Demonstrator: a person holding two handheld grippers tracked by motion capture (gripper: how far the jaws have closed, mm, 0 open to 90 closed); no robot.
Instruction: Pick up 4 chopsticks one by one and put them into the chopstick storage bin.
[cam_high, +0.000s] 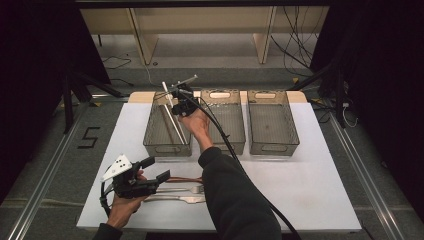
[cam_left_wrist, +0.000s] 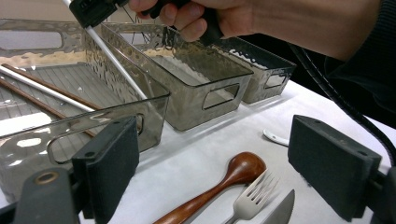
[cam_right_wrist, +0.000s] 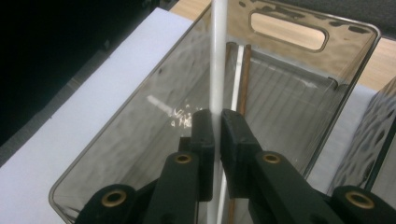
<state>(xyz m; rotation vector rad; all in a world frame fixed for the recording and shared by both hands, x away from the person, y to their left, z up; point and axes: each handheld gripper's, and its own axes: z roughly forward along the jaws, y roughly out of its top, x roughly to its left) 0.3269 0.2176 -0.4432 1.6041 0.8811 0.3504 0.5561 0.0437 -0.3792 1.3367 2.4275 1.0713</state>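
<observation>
White chopstick (cam_right_wrist: 217, 60) — clamped in right gripper (cam_right_wrist: 217, 135)

White chopstick (cam_right_wrist: 218, 56): upper end cut off by top edge of right gripper view; lower part hidden between the pads of the right tool (cam_right_wrist: 217, 135).
Wooden spoon (cam_left_wrist: 219, 182): handle end cut off by bottom edge of left gripper view.
Fork (cam_left_wrist: 250, 198) and knife (cam_left_wrist: 280, 212): handles cut off at the same edge.
White object (cam_left_wrist: 275, 137) on the counter (cam_left_wrist: 196, 154): far part hidden behind one pad of the left tool (cam_left_wrist: 219, 168); identity cannot be told.
High view: spoon bowl hidden under the person's sleeve (cam_high: 235, 195).
</observation>
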